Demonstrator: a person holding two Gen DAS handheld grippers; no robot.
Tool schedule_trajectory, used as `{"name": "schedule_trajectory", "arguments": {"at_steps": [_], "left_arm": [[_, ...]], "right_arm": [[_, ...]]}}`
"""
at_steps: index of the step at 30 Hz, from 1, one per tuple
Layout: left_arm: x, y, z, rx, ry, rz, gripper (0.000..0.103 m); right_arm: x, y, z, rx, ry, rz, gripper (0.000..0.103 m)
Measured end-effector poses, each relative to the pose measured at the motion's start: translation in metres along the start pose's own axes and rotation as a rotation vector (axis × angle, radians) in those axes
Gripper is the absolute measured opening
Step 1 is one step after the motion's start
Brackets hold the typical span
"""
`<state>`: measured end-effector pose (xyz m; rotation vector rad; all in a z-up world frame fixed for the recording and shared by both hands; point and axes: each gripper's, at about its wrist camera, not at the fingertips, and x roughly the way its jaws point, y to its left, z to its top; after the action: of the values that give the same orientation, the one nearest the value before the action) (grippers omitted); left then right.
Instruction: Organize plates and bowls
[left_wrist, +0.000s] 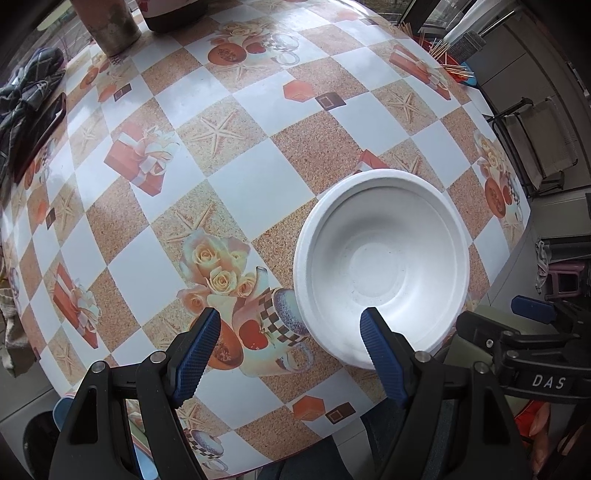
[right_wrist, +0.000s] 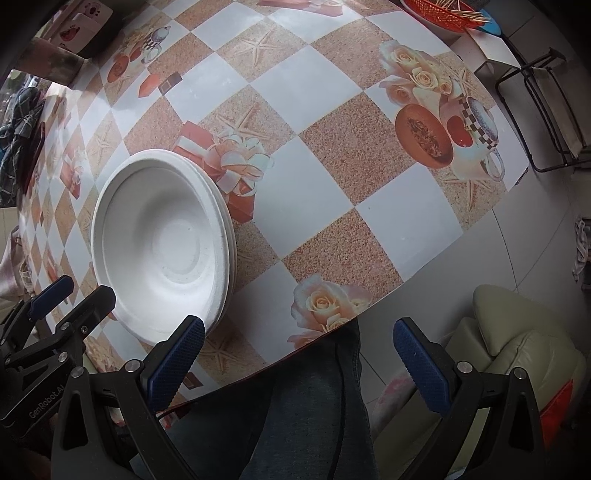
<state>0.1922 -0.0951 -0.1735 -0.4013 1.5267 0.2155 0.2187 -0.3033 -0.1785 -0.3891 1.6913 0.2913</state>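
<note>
A stack of white foam bowls (left_wrist: 382, 266) sits upright and empty on the checkered desk (left_wrist: 236, 184), near its front edge. Nested rims show at the stack's right side; the top bowl's round base is lightly speckled.

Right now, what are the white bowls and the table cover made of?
White bowls: likely moulded pulp or foam, matte and slightly grainy, with thick soft rims; layered rims in the right wrist view suggest a nested stack. Table cover: probably vinyl or oilcloth, a smooth printed checker with faint glare.
</note>
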Motion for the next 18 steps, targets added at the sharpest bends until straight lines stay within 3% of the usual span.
{"name": "schedule_trajectory", "arguments": {"at_steps": [18], "left_arm": [[0.026,-0.013,0.021,-0.03,0.029,0.027,0.081]], "right_arm": [[0.006,0.011,0.025,-0.055,0.008,-0.048,0.103]]}}
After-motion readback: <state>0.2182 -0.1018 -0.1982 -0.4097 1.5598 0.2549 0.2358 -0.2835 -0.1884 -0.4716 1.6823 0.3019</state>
